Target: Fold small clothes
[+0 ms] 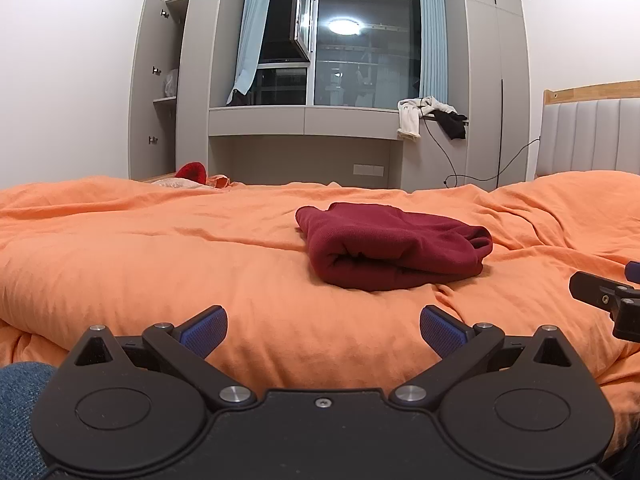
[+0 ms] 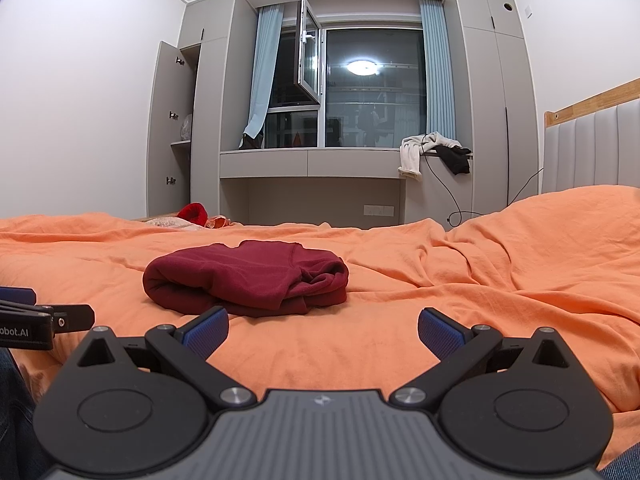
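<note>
From the left wrist: dark red top (image 1: 394,246) folded into a bundle on the orange bed (image 1: 160,248), long side running left to right, rolled fold facing the camera, loose ends to the right. Left tongs (image 1: 323,330) spread wide, holding nothing, near the bundle but not touching. From the right wrist: same bundle (image 2: 248,278) ahead and left, lying sideways. Right tongs (image 2: 323,330) spread wide, holding nothing.

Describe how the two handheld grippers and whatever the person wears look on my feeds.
Both grippers, left gripper and right gripper, are black, with round pivot housings, silver screws and blue textured pads. The right one's centre plate is ribbed grey with a small emblem. White lettering ending "bot.AI" marks the left. Blue denim shows at bottom left.
</note>
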Demonstrator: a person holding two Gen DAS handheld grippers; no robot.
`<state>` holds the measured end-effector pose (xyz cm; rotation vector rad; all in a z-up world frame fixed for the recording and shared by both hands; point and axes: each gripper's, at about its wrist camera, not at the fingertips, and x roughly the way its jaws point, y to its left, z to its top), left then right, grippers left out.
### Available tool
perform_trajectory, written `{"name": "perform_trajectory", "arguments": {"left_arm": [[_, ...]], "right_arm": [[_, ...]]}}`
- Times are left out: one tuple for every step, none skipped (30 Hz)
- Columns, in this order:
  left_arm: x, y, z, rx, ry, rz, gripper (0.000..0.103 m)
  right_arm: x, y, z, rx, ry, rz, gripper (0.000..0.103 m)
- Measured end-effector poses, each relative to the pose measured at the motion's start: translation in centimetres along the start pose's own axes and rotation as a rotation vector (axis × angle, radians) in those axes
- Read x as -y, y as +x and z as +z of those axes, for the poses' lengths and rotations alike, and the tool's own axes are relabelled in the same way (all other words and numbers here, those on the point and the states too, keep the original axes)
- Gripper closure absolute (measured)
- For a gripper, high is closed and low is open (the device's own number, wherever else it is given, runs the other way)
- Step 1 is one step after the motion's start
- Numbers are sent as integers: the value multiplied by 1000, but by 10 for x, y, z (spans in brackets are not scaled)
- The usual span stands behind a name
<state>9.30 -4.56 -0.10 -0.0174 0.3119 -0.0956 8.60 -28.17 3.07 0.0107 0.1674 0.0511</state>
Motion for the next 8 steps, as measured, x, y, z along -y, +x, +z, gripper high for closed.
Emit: {"name": "perform_trajectory", "arguments": {"left_arm": [[1, 0, 0, 0, 1, 0, 1], [1, 0, 0, 1, 1, 1, 1], [1, 0, 0, 0, 1, 0, 1], [1, 0, 0, 0, 1, 0, 1], [1, 0, 0, -1, 1, 0, 1], [1, 0, 0, -1, 3, 1, 1], [1, 0, 0, -2, 4, 1, 1], [1, 0, 0, -2, 4, 0, 1]], "right_arm": [[0, 0, 0, 0, 0, 0, 0], [1, 0, -1, 0, -1, 0, 0], [0, 0, 0, 0, -1, 0, 0], [0, 0, -1, -1, -1, 0, 0], [0, 0, 0, 0, 0, 0, 0], [0, 0, 0, -1, -1, 0, 0], [0, 0, 0, -1, -1, 0, 0], [0, 0, 0, -1, -1, 0, 0]]}}
